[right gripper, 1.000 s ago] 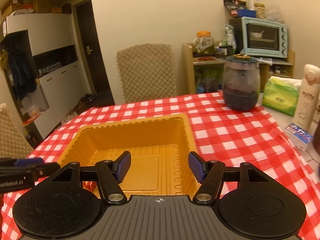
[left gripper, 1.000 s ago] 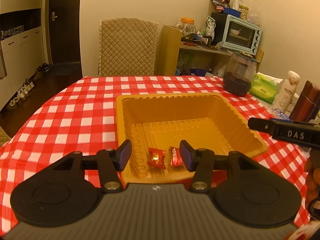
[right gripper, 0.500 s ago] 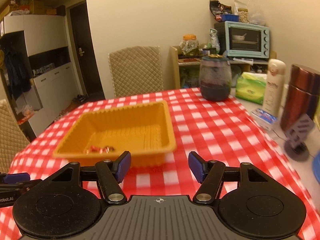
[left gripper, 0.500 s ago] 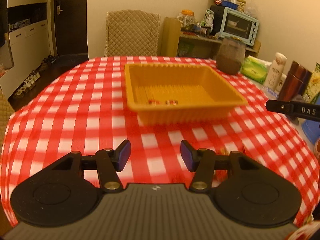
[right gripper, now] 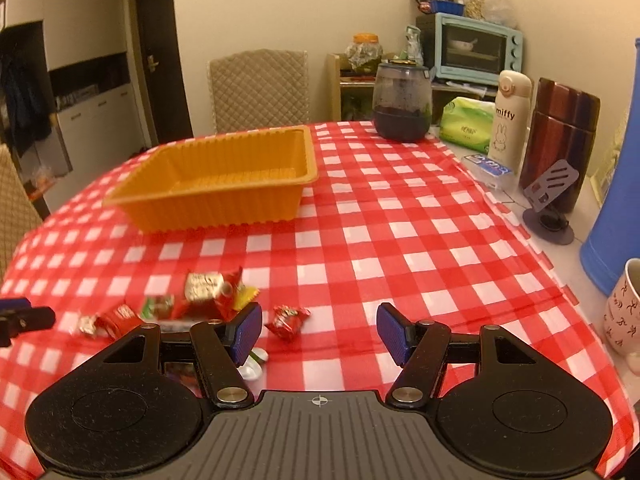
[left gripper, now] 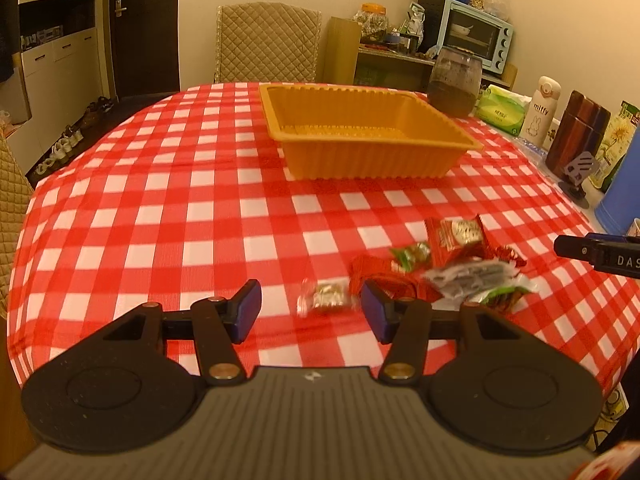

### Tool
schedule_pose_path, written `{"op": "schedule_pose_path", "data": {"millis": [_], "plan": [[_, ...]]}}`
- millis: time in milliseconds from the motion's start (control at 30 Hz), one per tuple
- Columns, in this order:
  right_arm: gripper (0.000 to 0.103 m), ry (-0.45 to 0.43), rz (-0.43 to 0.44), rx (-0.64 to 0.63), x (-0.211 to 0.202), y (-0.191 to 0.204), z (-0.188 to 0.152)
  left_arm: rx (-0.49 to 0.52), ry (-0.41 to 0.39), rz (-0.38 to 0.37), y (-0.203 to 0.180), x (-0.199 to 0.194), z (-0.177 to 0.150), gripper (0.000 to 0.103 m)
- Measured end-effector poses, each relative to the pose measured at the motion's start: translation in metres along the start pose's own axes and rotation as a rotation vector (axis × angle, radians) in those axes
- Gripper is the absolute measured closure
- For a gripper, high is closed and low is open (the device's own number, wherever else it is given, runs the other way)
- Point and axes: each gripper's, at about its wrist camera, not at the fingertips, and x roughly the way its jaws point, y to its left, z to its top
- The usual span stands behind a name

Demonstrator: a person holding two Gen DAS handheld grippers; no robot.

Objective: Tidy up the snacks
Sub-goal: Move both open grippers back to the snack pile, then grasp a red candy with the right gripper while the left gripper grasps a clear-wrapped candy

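Snacks loose on the checked worktop, both pairs of jaws apart and empty.

Left wrist view: the left gripper hangs low over the worktop, jaws apart, with a silver-wrapped candy lying ahead between them, untouched. Closing from here could catch the crinkled red wrapper just beside it and drag the pile along, or pinch the cloth. The orange tray sits well behind the pile; its floor is hidden by the near wall, so I cannot tell what it holds.

Right wrist view: the right gripper also has its jaws apart, nothing between the pads; a red-wrapped candy lies just inside the left finger. A grip there would land off-centre and might flick it away. The dark jar beyond the tray stands clear.
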Motion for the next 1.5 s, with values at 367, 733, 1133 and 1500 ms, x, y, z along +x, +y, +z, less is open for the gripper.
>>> {"op": "schedule_pose_path", "data": {"millis": [367, 733, 1133, 1500], "plan": [[0.040, 0.053, 0.058, 0.012, 0.037, 0.003, -0.003, 0.004, 0.004, 0.008, -0.002, 0.015, -0.003, 0.051], [0.061, 0.091, 0.034, 0.018, 0.067, 0.011, 0.000, -0.001, 0.030, 0.009, -0.002, 0.026, -0.006, 0.051], [0.083, 0.089, 0.014, 0.006, 0.066, 0.013, -0.002, 0.028, 0.046, 0.004, -0.007, 0.033, -0.008, 0.051], [0.083, 0.088, 0.019, 0.034, 0.065, 0.012, 0.000, 0.178, 0.047, 0.042, -0.021, 0.055, -0.010, 0.050]]}}
